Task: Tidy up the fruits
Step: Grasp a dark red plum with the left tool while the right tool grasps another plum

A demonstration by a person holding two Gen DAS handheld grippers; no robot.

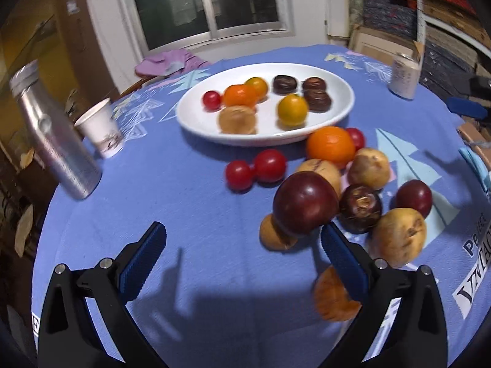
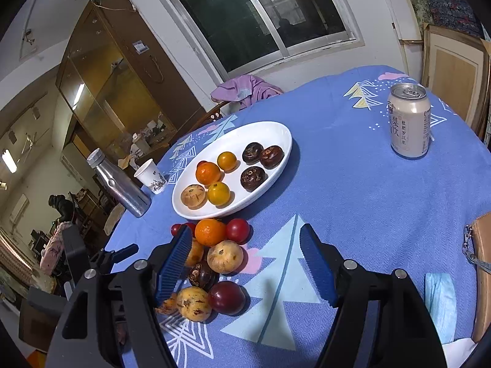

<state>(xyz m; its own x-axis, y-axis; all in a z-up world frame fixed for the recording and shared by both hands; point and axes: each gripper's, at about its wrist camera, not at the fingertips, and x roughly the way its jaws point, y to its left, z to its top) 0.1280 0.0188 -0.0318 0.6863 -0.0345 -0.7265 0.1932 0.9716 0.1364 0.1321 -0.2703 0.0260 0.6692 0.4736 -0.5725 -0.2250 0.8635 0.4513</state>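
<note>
Fruits are seen in two groups on a table covered by a blue woven cloth (image 1: pixel 190 190) printed with pale tree shapes. On a white oval plate (image 1: pixel 343 104), glossy and shallow, lie a small red tomato (image 1: pixel 211 99), orange and yellow citrus, a tan round fruit and three dark brown wrinkled chestnut-like pieces (image 1: pixel 285 84). Just in front of the plate a loose pile is gathered: a smooth orange (image 1: pixel 330 147), two shiny red tomatoes (image 1: pixel 270 165), several matte tan fruits with brown specks, a dark brown bulb-shaped piece (image 1: pixel 360 208) and two glossy dark red plums.

The left gripper (image 1: pixel 242 242) is held wide apart with nothing between its ribbed blue pads (image 1: pixel 144 257). The larger plum (image 1: pixel 303 202) appears just above the right pad; whether it is touched cannot be told, and the view is blurred there.

The right gripper (image 2: pixel 245 254) is likewise spread wide and empty. The pile lies beside and partly behind its left finger, with the smaller plum (image 2: pixel 227 297) between the fingers, nearer the left one.

A brushed metal bottle (image 2: pixel 118 184), a paper cup (image 2: pixel 150 176) and a beverage can (image 2: pixel 409 121) stand apart from the fruit.
</note>
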